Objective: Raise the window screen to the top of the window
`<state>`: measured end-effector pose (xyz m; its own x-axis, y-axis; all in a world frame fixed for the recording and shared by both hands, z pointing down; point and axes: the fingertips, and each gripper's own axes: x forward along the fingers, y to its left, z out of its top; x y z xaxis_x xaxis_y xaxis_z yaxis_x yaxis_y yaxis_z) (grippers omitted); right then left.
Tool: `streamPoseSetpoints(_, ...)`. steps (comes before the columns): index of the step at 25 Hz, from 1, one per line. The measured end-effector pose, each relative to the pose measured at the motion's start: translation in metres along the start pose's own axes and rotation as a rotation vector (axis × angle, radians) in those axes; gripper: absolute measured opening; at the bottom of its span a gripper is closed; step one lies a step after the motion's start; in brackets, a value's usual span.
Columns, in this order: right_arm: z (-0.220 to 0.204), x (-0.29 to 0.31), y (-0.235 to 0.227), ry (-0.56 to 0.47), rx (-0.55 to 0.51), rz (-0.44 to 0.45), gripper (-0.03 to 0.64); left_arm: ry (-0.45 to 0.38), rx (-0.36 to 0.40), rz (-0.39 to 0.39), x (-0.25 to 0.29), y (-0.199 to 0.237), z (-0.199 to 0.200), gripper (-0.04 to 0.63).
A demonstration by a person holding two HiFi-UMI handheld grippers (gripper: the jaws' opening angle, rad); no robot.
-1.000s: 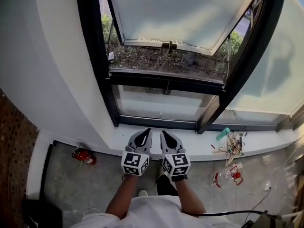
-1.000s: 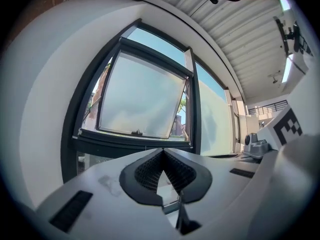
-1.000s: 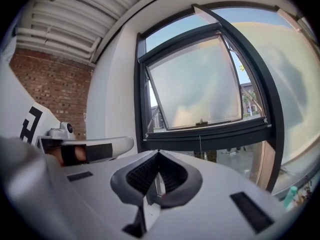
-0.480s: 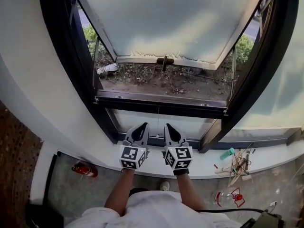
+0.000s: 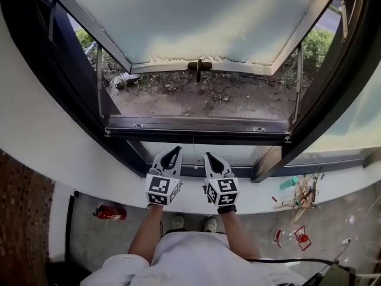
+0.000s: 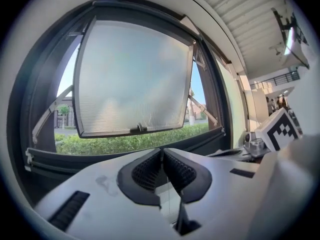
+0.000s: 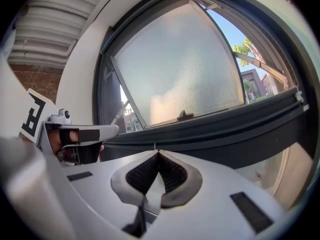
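Note:
The window's frosted pane (image 5: 196,16) is swung outward, its handle (image 5: 199,65) at the lower edge. A dark horizontal bar (image 5: 196,126) with two small clips lies along the bottom of the opening; I see no mesh across the opening above it. Both grippers are held side by side just below that bar, over the white sill (image 5: 119,186), touching nothing. My left gripper (image 5: 172,151) (image 6: 161,150) is shut and empty. My right gripper (image 5: 210,157) (image 7: 158,154) is shut and empty too. Each gripper view looks nearly level at the bar (image 7: 210,126) and the pane (image 6: 132,79).
A red fire extinguisher (image 5: 110,212) lies on the floor at the left. A green bottle (image 5: 288,182) and a tangle of tools (image 5: 306,190) sit on the sill at the right, with a clear bottle (image 5: 284,238) on the floor below. The white wall (image 5: 47,124) flanks the frame.
Both grippers have moved forward together toward the window, from over the floor to over the sill below the dark bar. The window fills more of the head view. Both stay shut.

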<state>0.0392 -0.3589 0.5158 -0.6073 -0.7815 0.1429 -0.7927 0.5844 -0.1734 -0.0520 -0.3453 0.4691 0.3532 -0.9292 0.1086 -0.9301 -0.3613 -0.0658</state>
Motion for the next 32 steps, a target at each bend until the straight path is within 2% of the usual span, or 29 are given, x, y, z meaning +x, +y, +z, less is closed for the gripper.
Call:
streamPoseSetpoints(3,-0.016,0.014,-0.013,0.016,0.015,-0.025,-0.003,0.111,0.157,-0.024,0.019,0.007,-0.016,0.002)
streamPoseSetpoints(9,-0.076,0.041,-0.034,0.107,0.062,-0.078,-0.003,0.238,0.567,-0.088,0.042,0.019,-0.040,0.063)
streamPoseSetpoints(12,-0.101,0.048,-0.035,0.131,0.084,-0.067,-0.003,0.288,0.750,-0.120,0.048,0.024,-0.047,0.087)
streamPoseSetpoints(16,-0.123,0.056,-0.031,0.136,0.075,-0.044,-0.003,0.372,0.998,-0.101,0.054,0.038,-0.058,0.089)
streamPoseSetpoints(19,-0.145,0.061,-0.031,0.175,0.059,-0.040,-0.003,0.376,1.052,-0.115,0.055,0.041,-0.063,0.089)
streamPoseSetpoints(23,-0.176,0.071,-0.033,0.237,0.041,-0.036,0.118,0.314,1.049,-0.120,0.055,0.041,-0.062,0.089)
streamPoseSetpoints(25,-0.195,0.079,-0.035,0.276,0.026,-0.051,0.153,0.300,1.045,-0.118,0.057,0.041,-0.062,0.089)
streamPoseSetpoints(30,-0.246,0.098,-0.036,0.399,0.026,-0.076,0.169,0.351,1.078,-0.134,0.057,0.040,-0.062,0.089)
streamPoseSetpoints(32,-0.266,0.105,-0.046,0.466,0.028,-0.130,0.169,0.353,1.081,-0.132,0.057,0.040,-0.062,0.089)
